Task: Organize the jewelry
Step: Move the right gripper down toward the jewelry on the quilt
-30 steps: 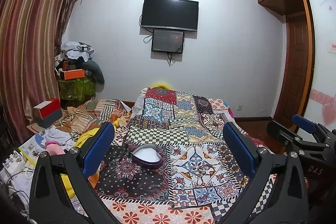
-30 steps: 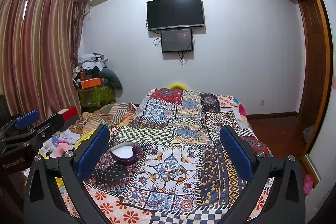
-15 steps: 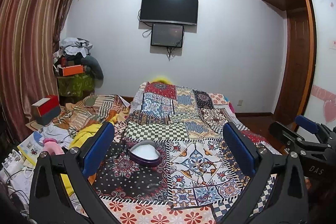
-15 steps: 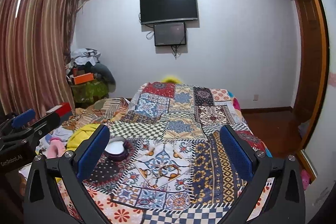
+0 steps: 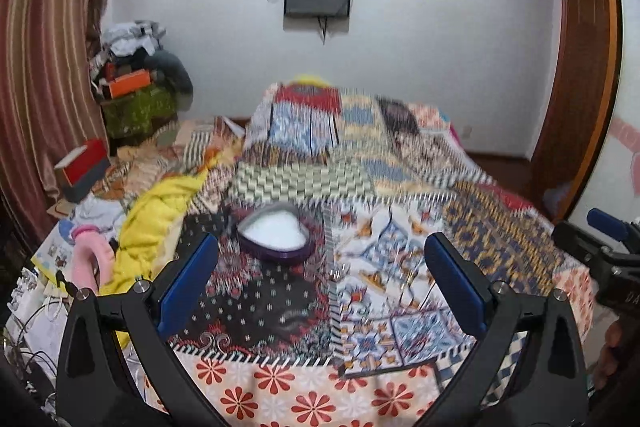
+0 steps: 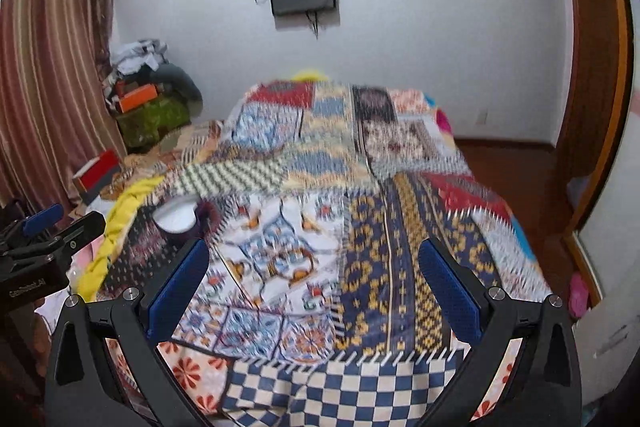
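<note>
Both hand-held grippers are hovering over the bed [image 5: 500,239], and neither is carrying anything. The left hand-held gripper [image 5: 322,283] is standing with its blue pads spread wide; so is the right hand-held gripper [image 6: 314,287], which also shows at the far right edge of the left camera's view. The heart-shaped box [image 5: 276,233] is lying open on the quilt, its pale lining facing up, just ahead of the left hand-held gripper and a little toward its left finger [image 5: 188,285]; from the right one it is sitting ahead and well off to the left [image 6: 176,217]. On the pale patch ahead of the left hand-held gripper, nearer its right finger, some thin ring-like shapes [image 5: 400,269] are showing. They may be jewelry, but the blur is too heavy for me to say. I'd judge this is the approach, with nothing picked up yet. The next move is calling for one hand-held gripper to settle low over a piece, pads either side, close gently, and then carry it across to the box. Small pieces on a soft quilt are likely asking for a careful, level pinch.
</note>
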A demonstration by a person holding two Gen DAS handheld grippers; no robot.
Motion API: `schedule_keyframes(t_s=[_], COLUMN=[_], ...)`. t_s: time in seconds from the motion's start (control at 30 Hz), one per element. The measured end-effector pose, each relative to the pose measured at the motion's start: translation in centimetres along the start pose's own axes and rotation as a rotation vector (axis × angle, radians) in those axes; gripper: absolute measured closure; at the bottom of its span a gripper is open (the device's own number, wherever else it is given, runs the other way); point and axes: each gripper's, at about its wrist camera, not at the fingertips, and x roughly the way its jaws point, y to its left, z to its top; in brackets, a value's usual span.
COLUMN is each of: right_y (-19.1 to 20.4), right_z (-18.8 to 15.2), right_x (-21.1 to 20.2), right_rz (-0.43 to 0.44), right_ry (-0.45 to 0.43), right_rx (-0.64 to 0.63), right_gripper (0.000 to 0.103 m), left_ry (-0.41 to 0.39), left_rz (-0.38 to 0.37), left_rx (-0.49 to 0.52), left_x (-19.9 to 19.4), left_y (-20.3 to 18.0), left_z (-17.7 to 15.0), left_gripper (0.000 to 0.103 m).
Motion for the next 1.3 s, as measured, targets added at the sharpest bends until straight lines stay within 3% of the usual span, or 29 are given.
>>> schedule_keyframes(t_s=[0.23, 0.37, 0.43, 0.6, 0.83, 1.3], right_y=[-0.7, -0.6, -0.3, 0.6, 1.6, 3.0], right_z=[-1.3, -1.5, -1.5, -1.8, -2.8, -5.7], right_x=[2.1, 2.9, 3.5, 5.1, 7.4, 9.5], right_rz=[0.016, 0.031, 0.048, 0.084, 0.138, 0.203], right_ry=[0.088, 0.115, 0.132, 0.179, 0.260, 0.396], right_rx=[-0.010, -0.035, -0.049, -0.093, -0.128, -0.173], right_gripper=[0.001, 0.007, 0.010, 0.029, 0.044, 0.047], left_ry=[0.154, 0.233, 0.283, 0.362, 0.442, 0.456], left_rz=[-0.047, -0.094, -0.120, -0.165, -0.242, -0.278], left_rx=[0.048, 0.037, 0.033, 0.024, 0.020, 0.085], left_x=[4.3, 6.3, 7.5, 9.4, 11.5, 13.3], left_y=[-0.6, -0.6, -0.6, -0.5, -1.0, -2.3], left_z=[-2.6, -3.9, -4.7, -5.9, -7.3, -7.8], left_gripper=[0.000, 0.001, 0.013, 0.029, 0.061, 0.076])
